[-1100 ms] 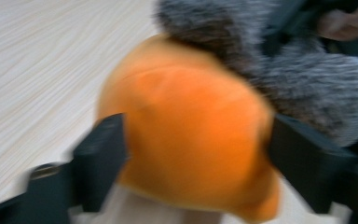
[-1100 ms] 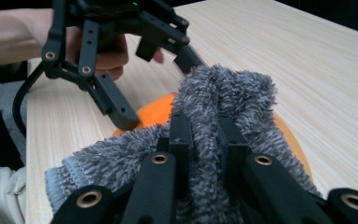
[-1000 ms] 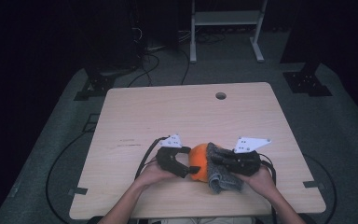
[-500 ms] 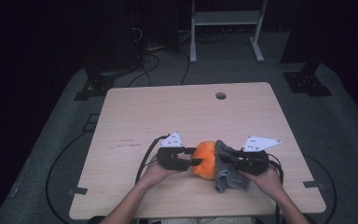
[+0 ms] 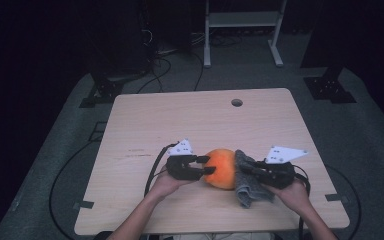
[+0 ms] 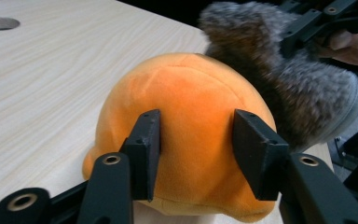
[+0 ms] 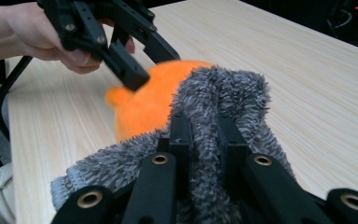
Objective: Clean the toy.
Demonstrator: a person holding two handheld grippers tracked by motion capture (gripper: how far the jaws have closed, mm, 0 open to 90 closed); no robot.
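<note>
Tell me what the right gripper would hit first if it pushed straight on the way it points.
Probably the round orange plush toy: the right gripper, shut on the fuzzy grey cloth, points at it, with the left gripper clamped on the toy's far side.

Lit table, dark room — all three views usable.

High view: light falls on the table [image 5: 200, 120] from above, floor and room behind drop to near black; soft overall, low detail, short faint shadows under the hands. Left gripper view: bright and even, orange plush [image 6: 186, 140] sharp with no glare, grey furry cloth [image 6: 303, 98] slightly soft at its top, table hole blurred at the far corner. Right gripper view: near jaws and cloth in focus — the other gripper [image 7: 121, 56] and hand farther off look a little smeared, background corners dark.
</note>
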